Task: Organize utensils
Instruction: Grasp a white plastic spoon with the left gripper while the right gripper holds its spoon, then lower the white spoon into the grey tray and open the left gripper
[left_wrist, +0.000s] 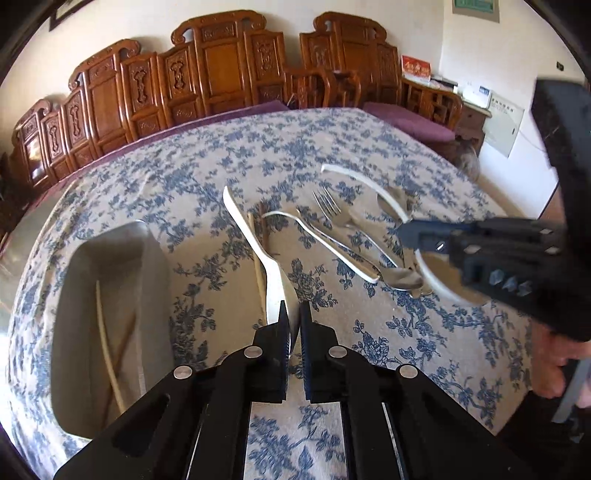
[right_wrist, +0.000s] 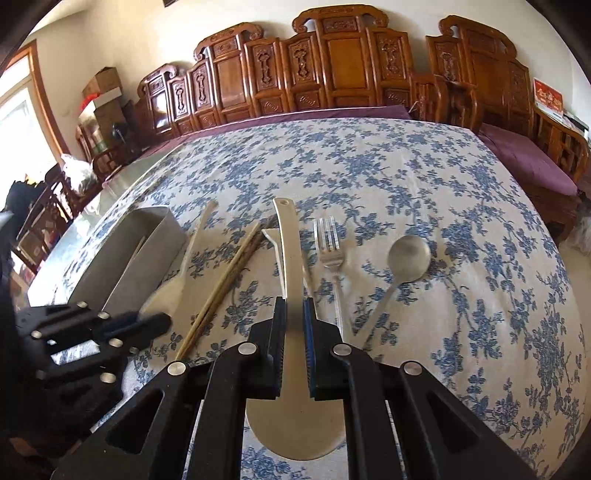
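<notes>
My left gripper (left_wrist: 293, 312) is shut on the broad end of a white spatula (left_wrist: 258, 236), whose handle points away over the floral tablecloth. The right wrist view shows this gripper (right_wrist: 157, 321) at the left, beside the grey tray (right_wrist: 122, 254). My right gripper (right_wrist: 295, 306) is shut on a pale rice paddle (right_wrist: 288, 251), with the blade near the camera and the handle's hole end far. A pair of chopsticks (right_wrist: 229, 280), a metal fork (right_wrist: 330, 251) and a metal spoon (right_wrist: 408, 254) lie on the cloth. The tray (left_wrist: 147, 266) holds chopsticks (left_wrist: 109, 350).
A thin white utensil (left_wrist: 325, 247) lies on the cloth between the spatula and the fork (left_wrist: 327, 205). Carved wooden chairs (right_wrist: 332, 62) with purple cushions line the table's far side. A person's hand (left_wrist: 554, 369) grips the right tool.
</notes>
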